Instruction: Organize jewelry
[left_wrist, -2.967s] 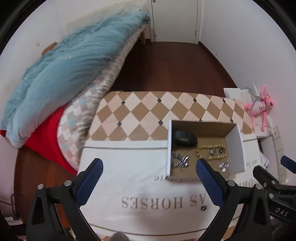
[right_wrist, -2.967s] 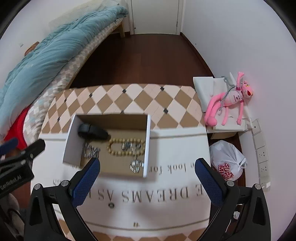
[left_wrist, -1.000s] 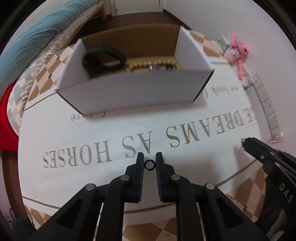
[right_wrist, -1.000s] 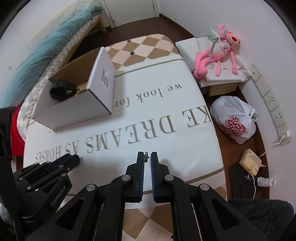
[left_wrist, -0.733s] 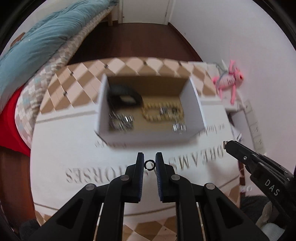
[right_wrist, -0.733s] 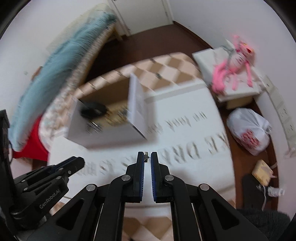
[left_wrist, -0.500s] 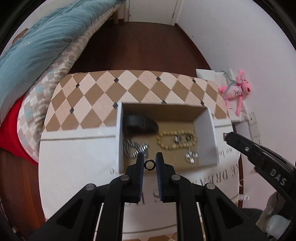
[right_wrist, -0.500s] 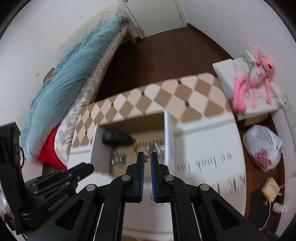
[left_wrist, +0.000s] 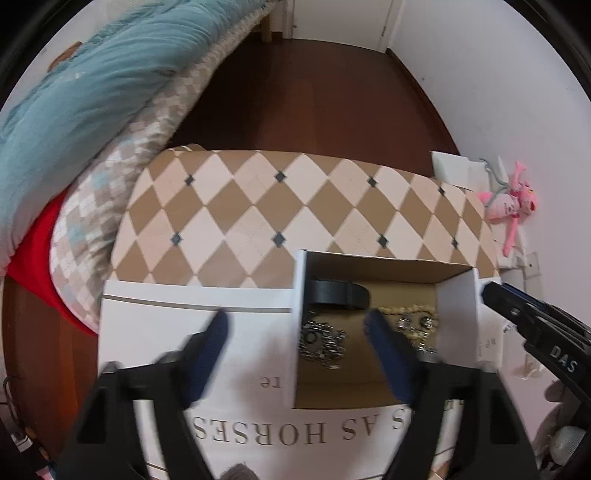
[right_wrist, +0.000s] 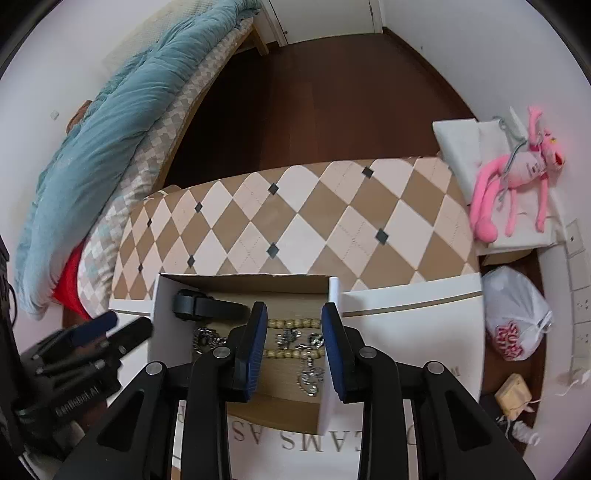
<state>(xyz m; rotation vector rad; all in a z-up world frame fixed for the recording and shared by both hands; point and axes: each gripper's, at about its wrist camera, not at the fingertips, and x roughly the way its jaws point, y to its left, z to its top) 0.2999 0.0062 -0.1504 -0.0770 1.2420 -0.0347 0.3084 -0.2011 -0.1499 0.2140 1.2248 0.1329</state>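
Observation:
An open cardboard box (left_wrist: 456, 306) (right_wrist: 166, 317) stands on a white printed cloth. Inside lie a black band (left_wrist: 338, 291) (right_wrist: 207, 306), a wooden bead bracelet (right_wrist: 291, 325) (left_wrist: 406, 308), and silver chain pieces (left_wrist: 321, 338) (right_wrist: 308, 373). My left gripper (left_wrist: 297, 328) is open and empty, held above the box's left wall. My right gripper (right_wrist: 293, 325) is open and empty above the beads inside the box. Each gripper also shows at the edge of the other's view (left_wrist: 532, 325) (right_wrist: 92, 339).
The table top (right_wrist: 295, 221) has a brown and cream diamond pattern. A bed with a teal duvet (right_wrist: 110, 122) lies at the left. A pink plush toy (right_wrist: 517, 166), a plastic bag (right_wrist: 513, 325) and wall sockets are at the right.
Both grippers have opened over the box. The small ring held in the left gripper and the small piece in the right gripper are no longer between the fingers.

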